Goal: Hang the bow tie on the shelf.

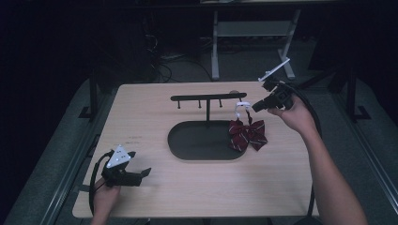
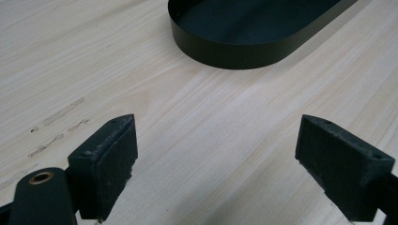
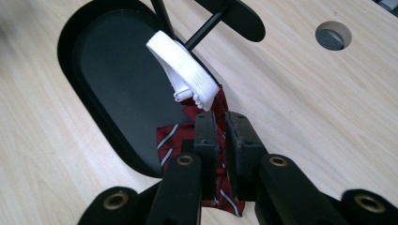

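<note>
The left gripper [image 1: 141,174] rests near the table's [image 1: 197,187] front edge, its jaws spread wide on nothing. Farther away, the bow tie [image 1: 248,134] hangs at the right end of the black tray [image 1: 180,146]. The right gripper [image 3: 221,123] pinches its white strap [image 3: 184,65] beside the rack [image 1: 208,97]. The strap seems thin and smooth; if the grip loosens, the bow tie may slip and miss the hook.

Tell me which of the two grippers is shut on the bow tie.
The right gripper, raised by the rack's right end, is shut on the red striped bow tie. The left gripper is open over bare table.
</note>
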Demonstrator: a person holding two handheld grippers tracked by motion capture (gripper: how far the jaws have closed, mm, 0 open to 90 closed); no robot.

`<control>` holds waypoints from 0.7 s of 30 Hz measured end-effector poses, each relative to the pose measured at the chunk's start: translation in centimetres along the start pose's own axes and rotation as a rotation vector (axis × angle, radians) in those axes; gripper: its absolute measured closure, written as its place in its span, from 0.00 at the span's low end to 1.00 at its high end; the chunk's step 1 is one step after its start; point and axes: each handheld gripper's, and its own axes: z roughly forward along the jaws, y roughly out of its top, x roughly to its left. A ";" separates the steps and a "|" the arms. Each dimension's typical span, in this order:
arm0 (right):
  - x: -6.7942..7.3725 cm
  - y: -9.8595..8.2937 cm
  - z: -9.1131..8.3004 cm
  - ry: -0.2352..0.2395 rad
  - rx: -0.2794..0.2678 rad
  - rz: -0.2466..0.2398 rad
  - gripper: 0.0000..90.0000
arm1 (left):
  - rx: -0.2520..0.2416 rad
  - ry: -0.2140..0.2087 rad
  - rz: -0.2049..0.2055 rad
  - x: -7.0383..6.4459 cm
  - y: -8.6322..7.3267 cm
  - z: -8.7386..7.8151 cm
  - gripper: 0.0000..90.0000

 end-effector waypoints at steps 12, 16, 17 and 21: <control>-0.1 -1.0 -0.4 0.047 -0.016 -0.009 0.84 | 0.008 -0.003 0.002 0.1 0.0 0.1 0.15; -0.2 -1.5 -0.1 0.062 -0.015 0.005 0.80 | 0.004 -0.003 -0.001 0.0 -0.1 0.1 0.15; -0.2 -1.5 -0.1 0.062 -0.015 0.005 0.80 | 0.004 -0.003 -0.001 0.0 -0.1 0.1 0.15; -0.3 -1.9 0.0 0.065 -0.019 0.012 0.78 | 0.001 -0.003 0.000 0.0 -0.1 0.1 0.15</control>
